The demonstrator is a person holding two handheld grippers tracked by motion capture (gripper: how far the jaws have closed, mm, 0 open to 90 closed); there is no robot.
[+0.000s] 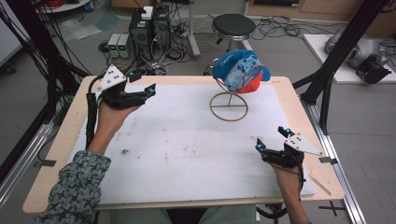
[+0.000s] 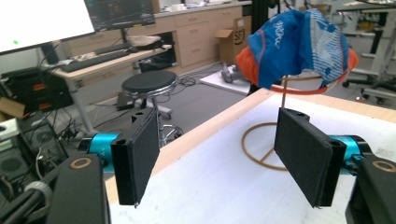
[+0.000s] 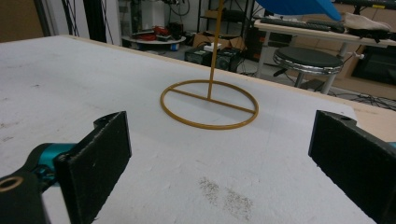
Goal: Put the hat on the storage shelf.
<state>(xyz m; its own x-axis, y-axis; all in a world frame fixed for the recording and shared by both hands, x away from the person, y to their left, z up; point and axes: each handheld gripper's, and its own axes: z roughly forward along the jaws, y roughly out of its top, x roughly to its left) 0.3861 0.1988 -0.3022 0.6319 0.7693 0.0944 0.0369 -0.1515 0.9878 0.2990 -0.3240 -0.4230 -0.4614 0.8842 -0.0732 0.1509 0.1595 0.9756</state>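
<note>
– Which step is this, you think?

– The approach. The left gripper [image 1: 142, 83] has its jaws apart with nothing between them, and the cap [image 2: 299, 46] hangs on the stand [image 1: 229, 106], ahead of its fingers [image 2: 306, 156] and higher.

– And the right gripper [image 1: 272, 142]?

– Also apart and empty, low, well short of the stand. Next, I think the left must rise to the cap.

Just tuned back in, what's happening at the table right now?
A person holds a gripper in each hand over the white mat. The left gripper is open and empty, pointing toward the blue and orange cap hanging on the wire stand. The right gripper sits near the table's front right, open and empty. Nothing is touching the cap.
</note>
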